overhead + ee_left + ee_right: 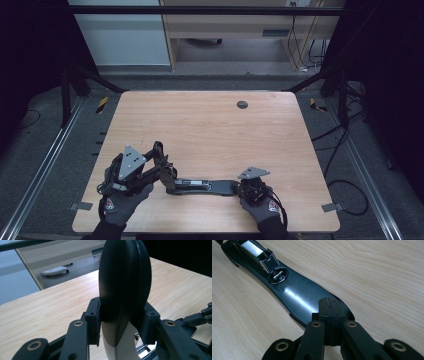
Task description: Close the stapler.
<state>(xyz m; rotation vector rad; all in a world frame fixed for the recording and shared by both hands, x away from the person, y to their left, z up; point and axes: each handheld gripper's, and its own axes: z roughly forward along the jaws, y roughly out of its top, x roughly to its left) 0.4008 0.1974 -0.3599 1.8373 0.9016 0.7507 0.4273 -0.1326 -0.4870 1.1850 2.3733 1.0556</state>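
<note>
Left claw (pixel 122 322) clamps smooth black oval paddle (pixel 123 285), right claw (pixel 331 315) closed on glossy strip (pixel 297 295).

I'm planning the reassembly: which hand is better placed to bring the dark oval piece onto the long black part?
Left: the left gripper clamps the dark oval piece, while the right gripper, jaws closed, presses the long black part down on the table.

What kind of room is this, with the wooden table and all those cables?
Probably a lab or workshop recording station. A bare wooden table stands inside a dark metal frame, cables trail over the grey floor, and gloved hands work a hand-held left gripper and right gripper.
</note>
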